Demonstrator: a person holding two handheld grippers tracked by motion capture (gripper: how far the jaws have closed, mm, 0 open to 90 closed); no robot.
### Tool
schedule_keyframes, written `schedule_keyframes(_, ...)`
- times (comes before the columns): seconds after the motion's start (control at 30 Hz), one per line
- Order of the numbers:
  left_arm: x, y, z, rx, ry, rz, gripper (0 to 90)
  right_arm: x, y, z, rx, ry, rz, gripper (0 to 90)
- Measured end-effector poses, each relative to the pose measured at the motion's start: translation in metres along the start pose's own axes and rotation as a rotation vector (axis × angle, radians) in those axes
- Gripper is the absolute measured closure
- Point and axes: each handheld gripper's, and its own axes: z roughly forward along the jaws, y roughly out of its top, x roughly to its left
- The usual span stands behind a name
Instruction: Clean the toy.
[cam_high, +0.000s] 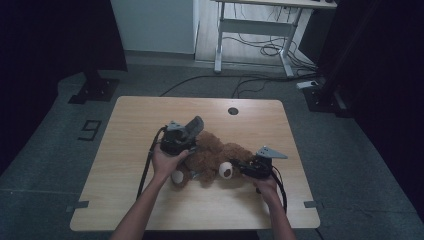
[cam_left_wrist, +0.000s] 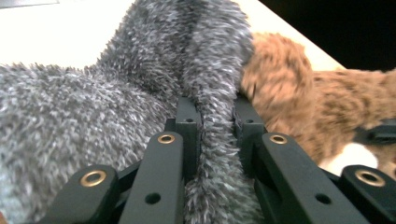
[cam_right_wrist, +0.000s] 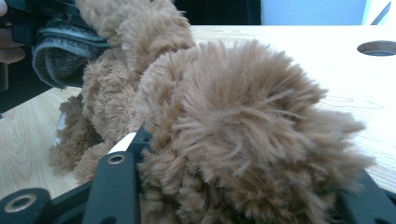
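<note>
On the counter (cam_high: 130, 150), between the two tongs, lies one brown teddy bear (cam_high: 220, 157) on its side. One grey fuzzy garment (cam_left_wrist: 93, 102), apparently a small sock or sleeve, sits at the bear's end nearest the left tongs.

Left tongs (cam_high: 186, 134): jaws nearly closed, clamped on a fold of the grey garment. In the left gripper view the grey pile runs up between both jaws, and the bear's brown fur lies just beside the right-hand jaw.

Right tongs (cam_high: 239, 167): jaws partly open and set around a limb or rounded part of the bear. In the right gripper view brown fur fills the gap between the jaws and presses against them. Which part of the bear this is cannot be told. The left tongs and the grey garment appear beyond it, at the bear's far end.

Count: one bear, one grey garment, two tongs.
</note>
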Motion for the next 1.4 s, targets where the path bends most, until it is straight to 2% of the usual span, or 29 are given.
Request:
schedule_keyframes(0.07, -0.01, 0.003, 0.007, 0.007, -0.033, 0.004, 76.5, 0.0, 0.0, 0.0, -0.002, 0.002, 0.0, 45.8)
schedule_keyframes(0.17, -0.028, 0.004, 0.018, 0.031, -0.054, 0.045, 76.5, 0.0, -0.001, 0.0, -0.002, 0.002, 0.002, 45.7)
schedule_keyframes(0.23, -0.038, 0.002, 0.024, 0.041, -0.046, 0.075, 76.5, 0.0, -0.001, 0.0, -0.001, -0.001, 0.003, 45.7)
schedule_keyframes(0.3, -0.043, 0.0, 0.027, 0.042, -0.022, 0.102, 76.7, 0.0, -0.001, 0.0, 0.003, -0.006, 0.005, 45.7)
schedule_keyframes(0.37, -0.04, -0.003, 0.025, 0.035, -0.018, 0.102, 76.9, -0.001, -0.001, -0.001, 0.005, -0.005, 0.011, 45.6)
schedule_keyframes(0.47, -0.028, -0.007, 0.018, 0.023, -0.008, 0.086, 77.2, 0.0, -0.002, -0.001, -0.001, -0.004, 0.004, 45.6)
schedule_keyframes(0.6, -0.009, -0.013, 0.003, 0.001, 0.025, 0.056, 77.3, 0.0, -0.003, -0.001, -0.005, -0.004, 0.006, 45.3)
schedule_keyframes(0.67, 0.002, -0.016, -0.005, -0.004, 0.055, 0.046, 77.3, 0.0, -0.003, -0.001, -0.006, -0.005, 0.006, 45.3)
schedule_keyframes(0.8, 0.027, -0.03, -0.019, 0.0, 0.092, -0.001, 77.2, 0.0, -0.004, -0.001, -0.009, -0.004, 0.012, 44.8)
schedule_keyframes(0.87, 0.038, -0.039, -0.023, -0.005, 0.09, -0.039, 77.2, -0.001, -0.004, -0.001, -0.01, -0.002, 0.018, 44.4)
schedule_keyframes(0.97, 0.045, -0.048, -0.027, -0.007, 0.092, -0.056, 77.2, -0.002, -0.004, -0.001, -0.011, -0.003, 0.022, 43.4)
schedule_keyframes(1.1, 0.049, -0.052, -0.037, -0.003, 0.1, -0.059, 77.1, -0.001, -0.004, -0.001, -0.01, -0.001, 0.022, 43.0)
schedule_keyframes(1.2, 0.046, -0.048, -0.041, -0.009, 0.105, -0.048, 77.2, -0.002, -0.004, -0.001, -0.013, 0.0, 0.03, 42.8)
schedule_keyframes(1.3, 0.033, -0.037, -0.044, -0.037, 0.087, -0.018, 77.2, -0.003, -0.004, -0.001, -0.014, -0.003, 0.042, 42.8)
schedule_keyframes(1.4, 0.014, -0.023, -0.039, -0.046, 0.042, 0.019, 77.2, -0.004, -0.004, 0.0, -0.017, -0.005, 0.053, 42.7)
